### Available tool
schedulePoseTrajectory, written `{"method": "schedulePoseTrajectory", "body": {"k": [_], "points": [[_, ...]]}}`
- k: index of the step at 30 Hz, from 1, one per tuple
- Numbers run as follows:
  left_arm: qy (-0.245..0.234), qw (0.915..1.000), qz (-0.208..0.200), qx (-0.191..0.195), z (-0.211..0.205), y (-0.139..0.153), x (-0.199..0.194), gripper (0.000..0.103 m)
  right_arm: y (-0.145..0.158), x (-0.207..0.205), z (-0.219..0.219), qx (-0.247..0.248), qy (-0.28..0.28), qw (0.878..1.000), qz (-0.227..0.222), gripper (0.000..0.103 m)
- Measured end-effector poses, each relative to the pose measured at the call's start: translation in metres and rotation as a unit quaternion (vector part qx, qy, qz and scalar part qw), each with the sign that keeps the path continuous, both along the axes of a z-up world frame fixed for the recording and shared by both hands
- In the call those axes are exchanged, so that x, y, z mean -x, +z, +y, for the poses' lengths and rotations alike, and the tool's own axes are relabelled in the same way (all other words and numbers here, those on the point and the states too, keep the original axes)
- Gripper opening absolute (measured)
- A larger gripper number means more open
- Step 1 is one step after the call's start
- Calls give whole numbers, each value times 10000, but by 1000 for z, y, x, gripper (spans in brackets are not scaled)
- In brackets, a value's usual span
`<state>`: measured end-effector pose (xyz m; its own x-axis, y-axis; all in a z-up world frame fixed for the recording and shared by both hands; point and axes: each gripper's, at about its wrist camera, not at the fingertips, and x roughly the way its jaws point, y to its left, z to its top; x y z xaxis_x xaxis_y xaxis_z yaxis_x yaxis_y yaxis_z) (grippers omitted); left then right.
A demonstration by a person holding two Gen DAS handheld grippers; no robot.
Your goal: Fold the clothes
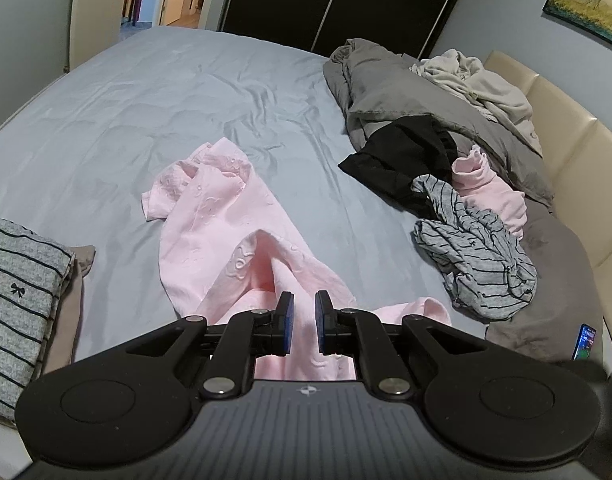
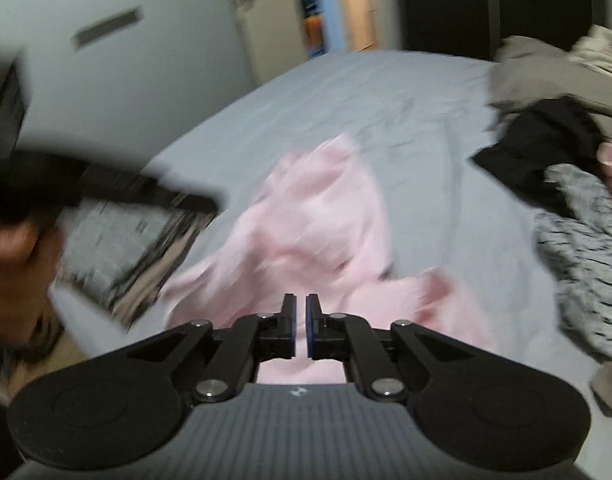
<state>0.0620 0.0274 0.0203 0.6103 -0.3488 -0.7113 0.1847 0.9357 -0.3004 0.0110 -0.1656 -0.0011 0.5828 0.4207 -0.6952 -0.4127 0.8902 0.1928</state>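
Note:
A crumpled pink garment (image 1: 226, 224) lies on the grey-blue bed sheet (image 1: 146, 112). My left gripper (image 1: 304, 320) is shut on a fold of the pink garment at its near end and lifts that fold a little. In the blurred right wrist view, my right gripper (image 2: 301, 324) hangs above the near part of the same pink garment (image 2: 321, 216), its jaws almost closed with a thin gap and nothing seen between them. The other hand and left gripper (image 2: 106, 188) show at the left of that view.
A folded grey striped garment (image 1: 18, 288) lies at the near left. A pile of clothes at the right holds a striped grey piece (image 1: 473, 248), a black piece (image 1: 401, 156) and a pink piece (image 1: 485, 188). A grey duvet (image 1: 405, 92), a beige headboard (image 1: 565, 152) and a phone (image 1: 584, 342) sit at the right.

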Motion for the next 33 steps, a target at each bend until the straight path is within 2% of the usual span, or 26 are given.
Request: {"method": "schedulePoseTrajectory", "body": {"k": [2,6,9,12,14,18,20,22,26,29,33], "points": [[-22,10000,0,-11,1,0,0,8,-6,7,17,65,261,9996,44,48],[-30,10000,-41,23,8,2,3,8,-18,16,49,184,712,9972,112,49],[-6,10000,-55,37,16,3,5,8,-26,13,60,224,845,9960,167,47],[46,10000,-59,21,26,2,7,8,-35,10,71,246,948,9948,266,40],[101,9999,-42,8,34,1,8,8,-40,8,77,324,1043,9933,366,29],[291,9995,12,117,48,2,6,8,-48,5,84,430,1159,9910,514,18],[342,9992,11,188,52,3,5,8,-48,6,84,480,1189,9904,510,6],[338,9992,1,195,52,3,5,8,-47,6,83,537,1204,9902,470,2],[276,9996,-17,100,49,3,5,8,-27,2,68,356,981,9944,178,2],[273,9996,11,62,50,0,4,8,0,-7,45,19,526,9985,-133,2],[218,9997,87,12,48,-3,4,8,32,-15,12,-353,-28,9981,-501,2]]}}
